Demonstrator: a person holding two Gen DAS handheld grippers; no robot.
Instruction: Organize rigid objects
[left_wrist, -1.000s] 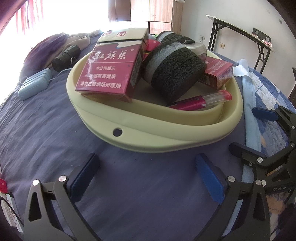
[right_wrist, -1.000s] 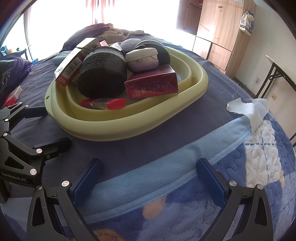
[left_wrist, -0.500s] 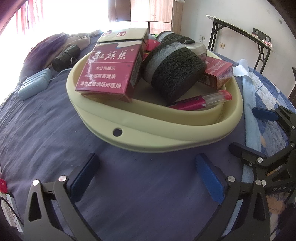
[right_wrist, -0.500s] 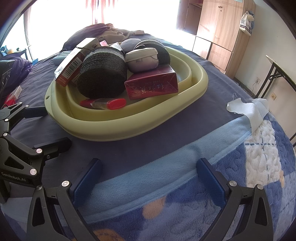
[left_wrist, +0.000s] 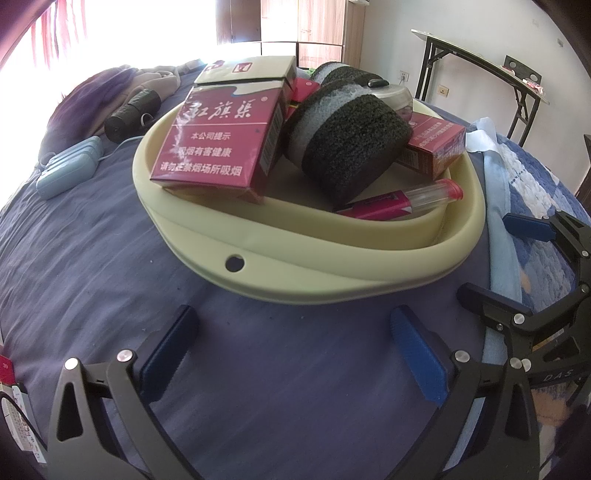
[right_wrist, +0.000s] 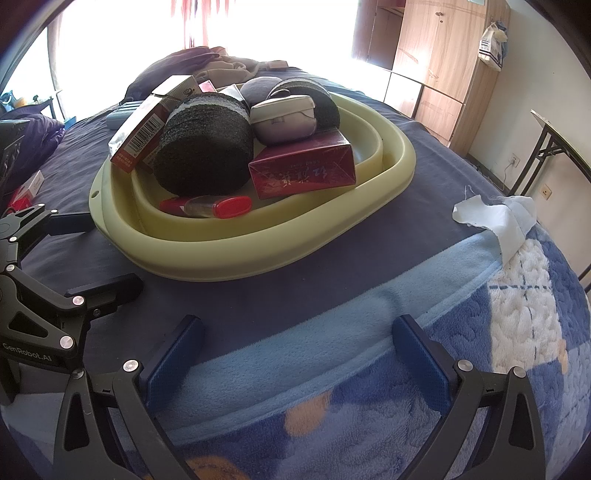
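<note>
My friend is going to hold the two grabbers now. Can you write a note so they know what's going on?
Left gripper: open, empty, low over the purple sheet in front of the basin.
Right gripper: open, empty, over the blue blanket.
The yellow basin holds two cigarette boxes, a dark sponge roll, a red-capped tube and more behind.
Whether more sorting is left isn't clear from here.

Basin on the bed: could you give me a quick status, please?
Left gripper and right gripper open, empty, short of basin. Basin piled with boxes, sponge, lighter. Nothing in the way.
</note>
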